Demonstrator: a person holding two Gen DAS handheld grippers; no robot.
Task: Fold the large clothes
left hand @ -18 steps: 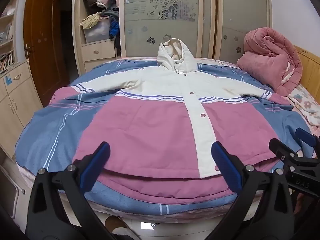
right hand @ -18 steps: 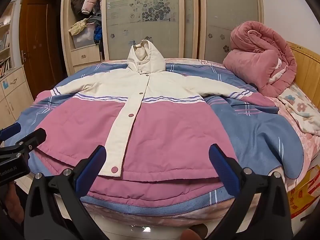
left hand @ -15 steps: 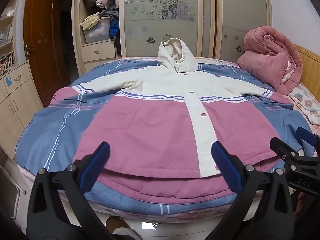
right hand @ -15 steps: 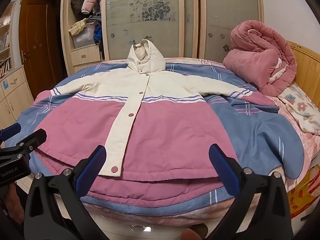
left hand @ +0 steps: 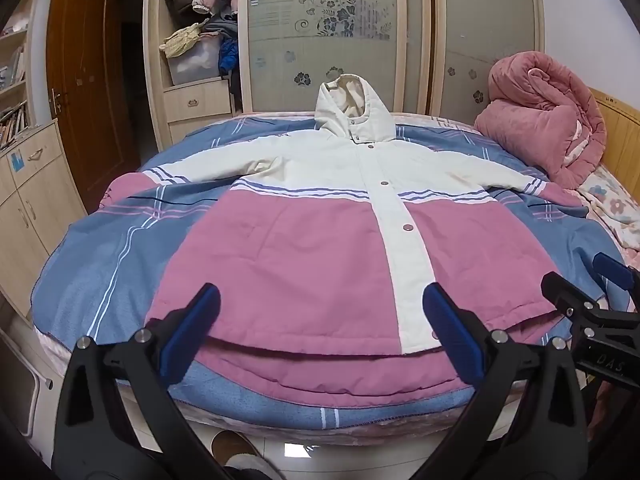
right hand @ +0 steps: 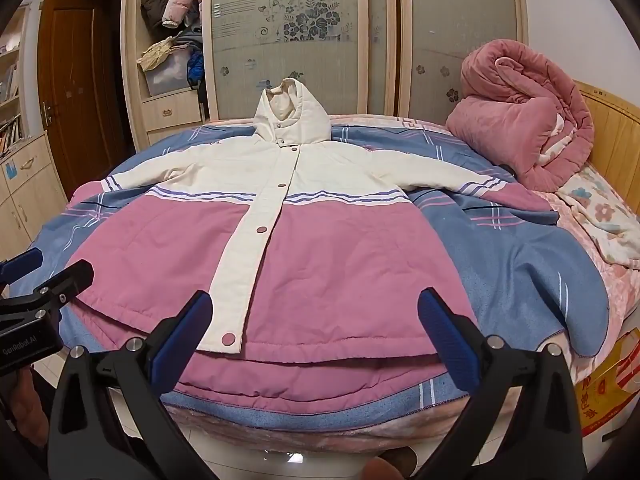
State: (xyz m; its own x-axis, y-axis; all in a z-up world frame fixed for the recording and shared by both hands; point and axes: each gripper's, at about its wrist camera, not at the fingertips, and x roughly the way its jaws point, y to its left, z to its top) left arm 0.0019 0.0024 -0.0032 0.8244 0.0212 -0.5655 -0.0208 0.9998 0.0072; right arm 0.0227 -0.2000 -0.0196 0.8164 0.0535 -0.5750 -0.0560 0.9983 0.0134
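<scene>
A large hooded coat, cream on top and pink below with a cream snap placket, lies spread flat and face up on the bed, sleeves out to both sides, hood toward the wardrobe. My left gripper hangs open in front of the coat's hem, left of the placket, with nothing between its blue pads. My right gripper is open too, over the hem right of the placket. Each gripper shows at the other view's edge, the right one and the left one.
The coat rests on a blue striped blanket covering the bed. A rolled pink quilt sits at the far right by the wooden headboard. A wardrobe stands behind; cabinets and a door stand left. Slippers lie on the floor below.
</scene>
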